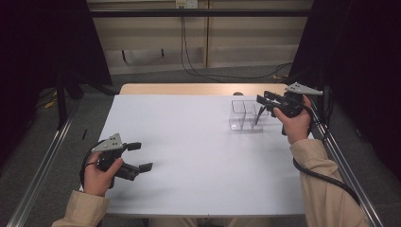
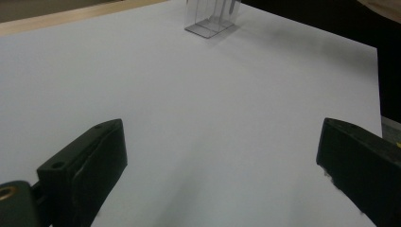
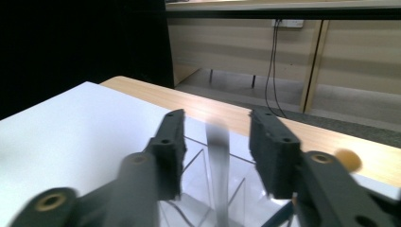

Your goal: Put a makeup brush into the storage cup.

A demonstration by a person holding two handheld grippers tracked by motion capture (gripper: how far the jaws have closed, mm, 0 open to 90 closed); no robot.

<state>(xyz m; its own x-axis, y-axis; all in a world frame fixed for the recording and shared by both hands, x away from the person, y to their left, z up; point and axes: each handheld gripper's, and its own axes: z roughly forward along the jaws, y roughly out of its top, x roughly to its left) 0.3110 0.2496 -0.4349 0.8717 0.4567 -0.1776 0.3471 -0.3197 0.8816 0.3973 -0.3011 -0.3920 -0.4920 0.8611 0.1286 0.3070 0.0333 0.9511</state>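
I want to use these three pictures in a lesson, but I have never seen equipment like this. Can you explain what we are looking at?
A person at a white table holds a hand tool with two black jaws in each hand. One picture looks down from above; the other two come from cameras riding on the tools. The left gripper rests low with its jaws wide open and holds nothing. The right gripper hovers over a clear divided box, jaws apart, with a blurred slender grey object between them, seemingly dropping into the box.
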